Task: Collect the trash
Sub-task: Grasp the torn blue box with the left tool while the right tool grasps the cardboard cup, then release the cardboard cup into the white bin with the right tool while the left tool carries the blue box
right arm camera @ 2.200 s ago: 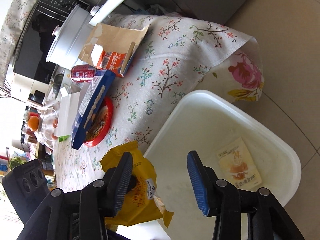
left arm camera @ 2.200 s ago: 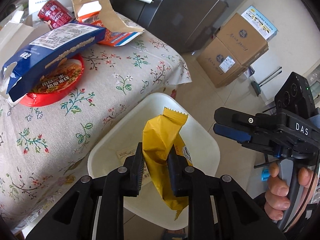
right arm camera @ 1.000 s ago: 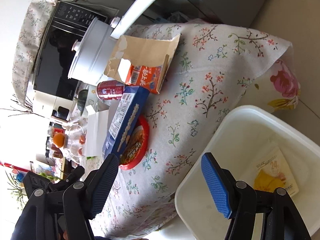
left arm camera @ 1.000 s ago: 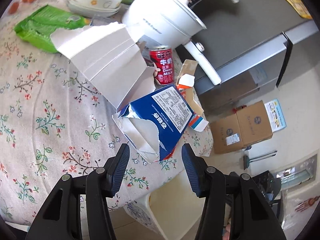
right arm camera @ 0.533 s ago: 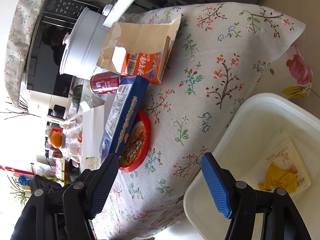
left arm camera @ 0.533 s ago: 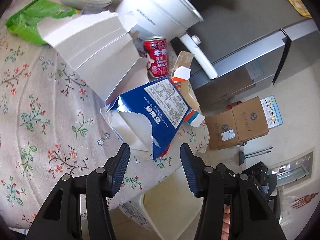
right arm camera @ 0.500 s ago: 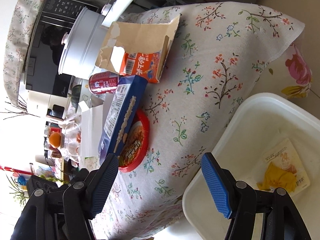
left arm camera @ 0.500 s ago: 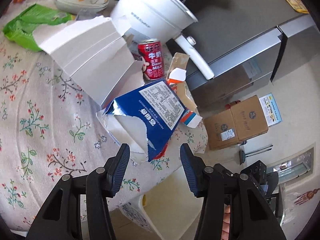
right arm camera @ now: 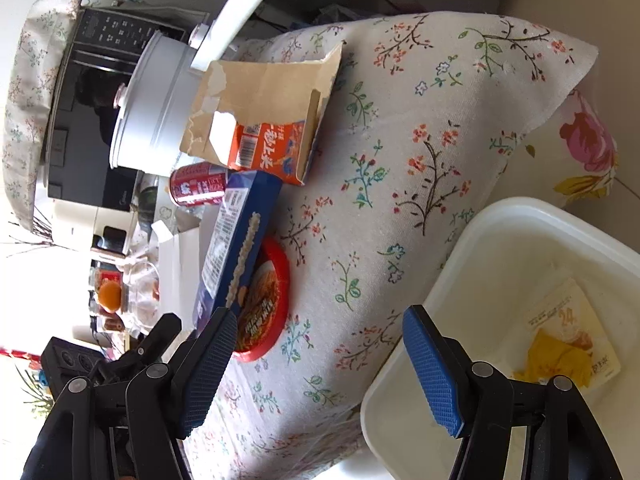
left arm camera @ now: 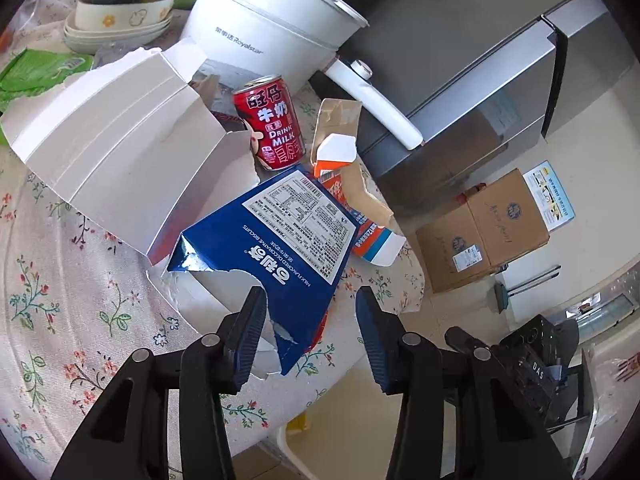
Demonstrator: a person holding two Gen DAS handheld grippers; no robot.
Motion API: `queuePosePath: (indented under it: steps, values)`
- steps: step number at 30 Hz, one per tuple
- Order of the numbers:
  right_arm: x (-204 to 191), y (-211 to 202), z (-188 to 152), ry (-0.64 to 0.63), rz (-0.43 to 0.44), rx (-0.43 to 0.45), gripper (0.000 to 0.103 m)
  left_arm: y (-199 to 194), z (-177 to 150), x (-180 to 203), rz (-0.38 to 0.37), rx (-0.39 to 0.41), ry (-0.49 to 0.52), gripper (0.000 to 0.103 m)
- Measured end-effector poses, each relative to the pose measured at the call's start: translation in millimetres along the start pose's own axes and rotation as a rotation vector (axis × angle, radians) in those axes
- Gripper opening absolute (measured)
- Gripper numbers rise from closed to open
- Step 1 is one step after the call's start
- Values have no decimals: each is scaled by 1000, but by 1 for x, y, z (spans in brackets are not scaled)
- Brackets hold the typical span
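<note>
- A table under a flowered cloth (left arm camera: pixel 80 280) stands beside a grey fridge (left arm camera: pixel 460 80); cardboard cartons (left arm camera: pixel 484 232) sit on the pale floor beyond its corner.
- Far on the table stand a white electric pot (left arm camera: pixel 272 28) with a long handle, stacked bowls (left arm camera: pixel 120 20) and a green wrapper (left arm camera: pixel 36 72).
- Near the pot a red milk can (left arm camera: pixel 274 124) stands upright, just beside a torn white carton (left arm camera: pixel 116 148) and a torn orange-and-brown carton (left arm camera: pixel 344 184).
- A torn blue biscuit box (left arm camera: pixel 288 232) lies tilted over a red noodle-cup lid (right arm camera: pixel 268 300), near the table's edge.
- The left gripper (left arm camera: pixel 310 332) has just been narrowing; the blue box's ragged near corner is between its jaws. The left pad touches the box's torn edge, the right one stands clear of it.
- The right gripper (right arm camera: pixel 316 364) is spread wide and empty, low beside the table.
- A white bin (right arm camera: pixel 492 240) sits on the floor against the table's hanging cloth. In it lie a yellow wrapper (right arm camera: pixel 556 364) and a pale printed packet (right arm camera: pixel 560 316).
</note>
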State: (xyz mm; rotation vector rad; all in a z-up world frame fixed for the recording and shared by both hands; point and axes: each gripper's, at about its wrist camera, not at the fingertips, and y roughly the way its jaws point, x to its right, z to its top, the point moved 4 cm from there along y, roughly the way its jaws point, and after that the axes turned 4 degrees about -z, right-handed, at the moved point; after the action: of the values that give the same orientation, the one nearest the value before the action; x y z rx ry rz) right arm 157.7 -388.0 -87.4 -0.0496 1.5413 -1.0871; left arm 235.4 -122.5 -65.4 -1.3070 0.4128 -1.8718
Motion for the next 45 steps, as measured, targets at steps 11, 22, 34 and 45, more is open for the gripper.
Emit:
queuePosePath:
  steps: [11, 22, 34, 45]
  values:
    - [-23, 24, 49, 5, -3, 99, 73, 12, 1, -7, -12, -31, -16, 5]
    - [-18, 74, 62, 15, -51, 79, 53, -19, 6, 1, -57, 47, 24, 0]
    - [-28, 62, 62, 3, 25, 165, 7, -57, 17, -4, -121, 175, 12, 0]
    - [-41, -6, 47, -1, 102, 269, 4, -85, 13, 4, -161, 231, 24, 0]
